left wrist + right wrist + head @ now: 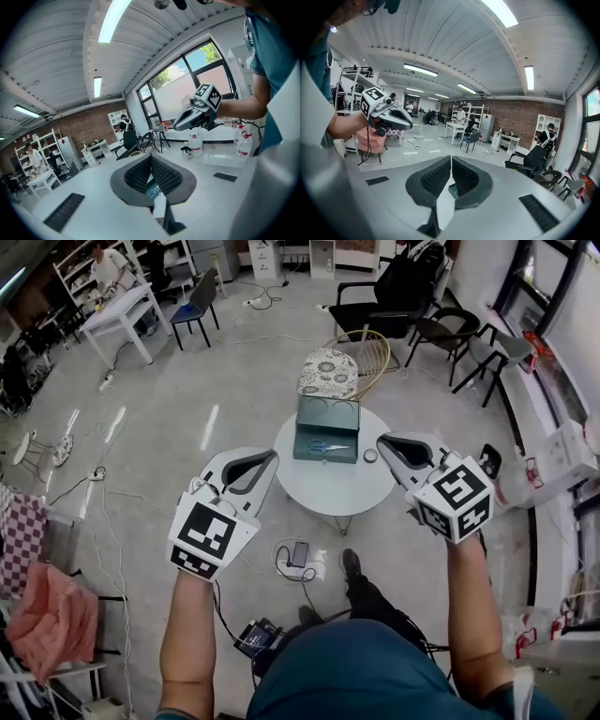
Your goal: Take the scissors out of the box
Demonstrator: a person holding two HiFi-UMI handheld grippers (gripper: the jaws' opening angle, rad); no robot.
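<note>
Left gripper [273, 456]: clenched, empty, left of box [327, 413].
Right gripper [382, 442]: clenched, empty, right of box.
Scissors [326, 446]: inside box.

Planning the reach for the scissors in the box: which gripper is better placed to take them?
Left, marginally. The scissors lie in the box with handles seemingly toward the left gripper; the right gripper is about as near. Both are shut, empty.

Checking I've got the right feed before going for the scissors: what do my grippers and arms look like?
Both the left gripper and right gripper have white shells, dark grey jaws with ribbed pads, and a cube of black-and-white square markers at the rear. Short teal sleeves, forearms bare.
</note>
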